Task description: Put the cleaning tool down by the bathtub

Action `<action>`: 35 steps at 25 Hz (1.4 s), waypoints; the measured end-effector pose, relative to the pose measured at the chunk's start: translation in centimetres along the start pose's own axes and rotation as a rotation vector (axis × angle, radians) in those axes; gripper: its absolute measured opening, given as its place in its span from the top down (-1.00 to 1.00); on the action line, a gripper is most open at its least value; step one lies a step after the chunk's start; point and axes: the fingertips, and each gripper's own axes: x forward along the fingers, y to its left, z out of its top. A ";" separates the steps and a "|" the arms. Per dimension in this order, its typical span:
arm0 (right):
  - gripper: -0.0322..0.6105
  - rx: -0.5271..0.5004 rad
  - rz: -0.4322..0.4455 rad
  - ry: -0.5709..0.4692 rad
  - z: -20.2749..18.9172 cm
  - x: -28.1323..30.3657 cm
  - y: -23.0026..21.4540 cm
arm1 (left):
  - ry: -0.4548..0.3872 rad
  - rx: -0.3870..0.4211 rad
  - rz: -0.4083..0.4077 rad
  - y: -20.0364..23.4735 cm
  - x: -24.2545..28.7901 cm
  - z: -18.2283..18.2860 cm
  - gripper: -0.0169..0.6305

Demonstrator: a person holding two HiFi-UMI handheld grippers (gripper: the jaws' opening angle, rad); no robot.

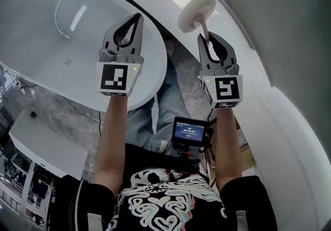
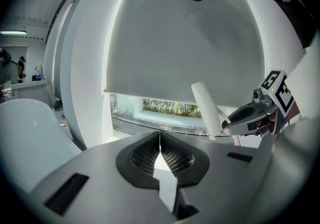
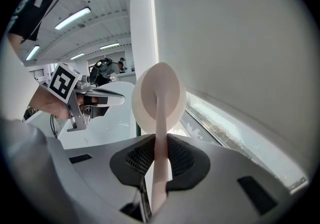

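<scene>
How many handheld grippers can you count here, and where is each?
2. The left gripper, jaws shut on nothing, shows against the bathtub. The right gripper, beside it, clamps the handle of the cleaning tool. None seems hidden.

The left arm [image 1: 111, 137] and the right arm [image 1: 226, 137] are being held stretched forward, side by side. The left gripper [image 1: 137, 18] is being held with its jaws pressed together, empty. The right gripper [image 1: 206, 39] is being held clamped on the cleaning tool [image 1: 195, 12], by its handle.

Glossy bathtub [image 1: 41, 54], matt cleaning tool [image 1: 195, 12]
</scene>
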 end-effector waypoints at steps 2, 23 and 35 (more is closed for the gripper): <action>0.66 -0.005 0.001 0.013 -0.9 0.7 -0.3 | 0.012 -0.006 0.012 0.4 0.5 -1.0 0.89; 0.65 -0.088 0.048 0.126 -8.4 9.1 -2.6 | 0.101 -0.021 0.065 2.0 5.0 -10.5 0.89; 0.65 -0.139 0.056 0.239 -12.9 12.6 -2.7 | 0.056 -0.057 0.062 1.1 6.5 -12.8 0.89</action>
